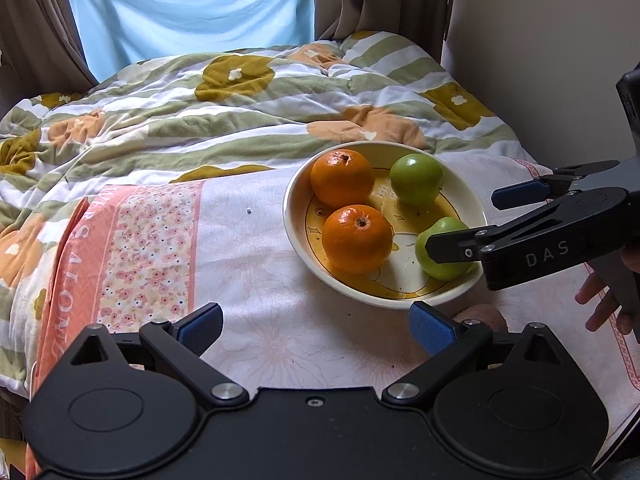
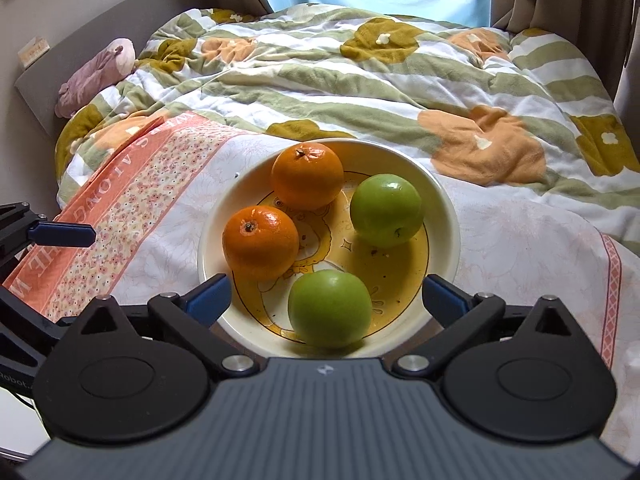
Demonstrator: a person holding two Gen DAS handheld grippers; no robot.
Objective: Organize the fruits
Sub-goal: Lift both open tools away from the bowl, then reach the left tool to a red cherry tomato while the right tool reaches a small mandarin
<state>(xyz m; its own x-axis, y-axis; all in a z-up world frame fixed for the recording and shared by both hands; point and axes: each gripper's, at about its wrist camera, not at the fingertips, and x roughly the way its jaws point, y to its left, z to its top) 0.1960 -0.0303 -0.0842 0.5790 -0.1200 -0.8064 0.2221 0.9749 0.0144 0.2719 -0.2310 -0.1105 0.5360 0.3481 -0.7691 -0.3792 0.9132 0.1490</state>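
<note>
A cream and yellow bowl (image 2: pixel 448 216) sits on a cloth on the bed; it also shows in the left wrist view (image 1: pixel 292 216). It holds two oranges (image 2: pixel 307 181) (image 2: pixel 261 242) and two green apples (image 2: pixel 386 210) (image 2: pixel 330 308). My right gripper (image 2: pixel 326 296) is open, its jaws wide on either side of the near green apple, just above the bowl's near rim. In the left wrist view the right gripper (image 1: pixel 464 220) reaches in from the right over that apple (image 1: pixel 440 256). My left gripper (image 1: pixel 316 326) is open and empty over the cloth, left of the bowl.
A white cloth with a pink floral border (image 1: pixel 132 248) covers the near bed. A rumpled flowered duvet (image 2: pixel 360 80) lies behind the bowl. A pink plush toy (image 2: pixel 96 76) rests at the far left by the headboard. Curtains and a window stand at the back.
</note>
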